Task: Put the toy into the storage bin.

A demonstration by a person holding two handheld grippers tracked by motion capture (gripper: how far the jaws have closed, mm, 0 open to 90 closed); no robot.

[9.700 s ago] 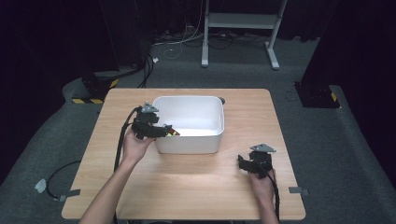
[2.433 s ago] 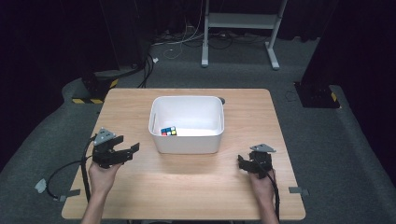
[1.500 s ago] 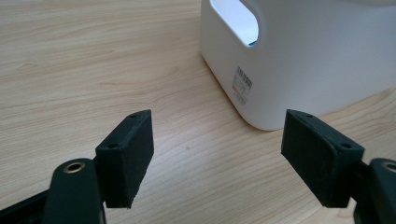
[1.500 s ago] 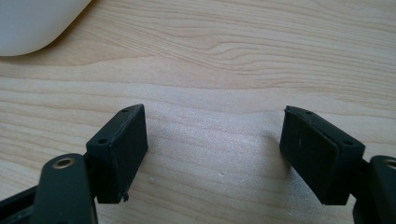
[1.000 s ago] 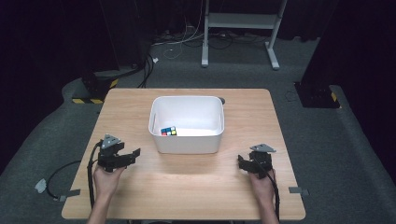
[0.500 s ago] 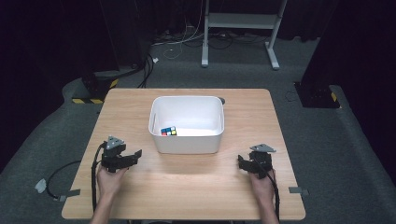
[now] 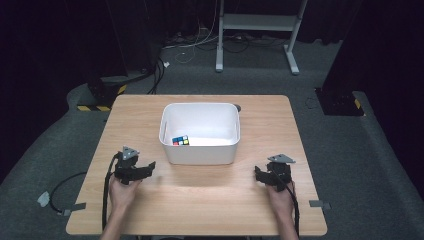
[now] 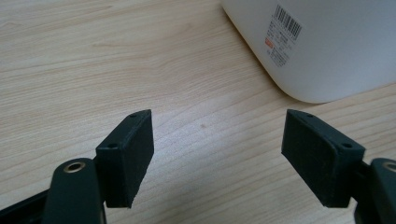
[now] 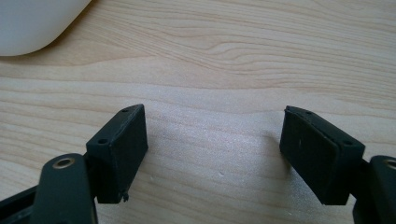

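Puzzle cube point(image 7: 180, 141): lies inside the white bin point(image 7: 200, 152), on its floor, in the near-left corner, close against the left wall. In the high view that puts it just left of frame centre. Coloured faces up; looks settled flat, though it is too small to be sure.

White bin: sits mid-table point(image 7: 200, 200), nearer the far edge. A printed label with a barcode shows on its outer wall in the upper right of the left gripper view point(image 8: 327, 51); a rounded corner of it shows at the upper left of the right gripper view point(image 9: 32, 23).

Left gripper point(image 7: 145, 167): lower left of the high view, low over the wood, apart from the bin's near-left corner. Jaws spread wide, nothing between them but bare tabletop.

Right gripper point(image 7: 261, 175): lower right of the high view, clear of the bin. Jaws likewise wide apart and empty.

Judgement on step: the cube appears deposited, both tools parked at the near side. Placing looks complete; this reads as the rest pose at the end of the cycle.

Next move, if any: none needed for the cube. Should it be taken out again, the left gripper is nearer; it would need to rise over the bin rim and descend steeply, since the cube lies tight to the wall and leaves little room for a jaw on that side.
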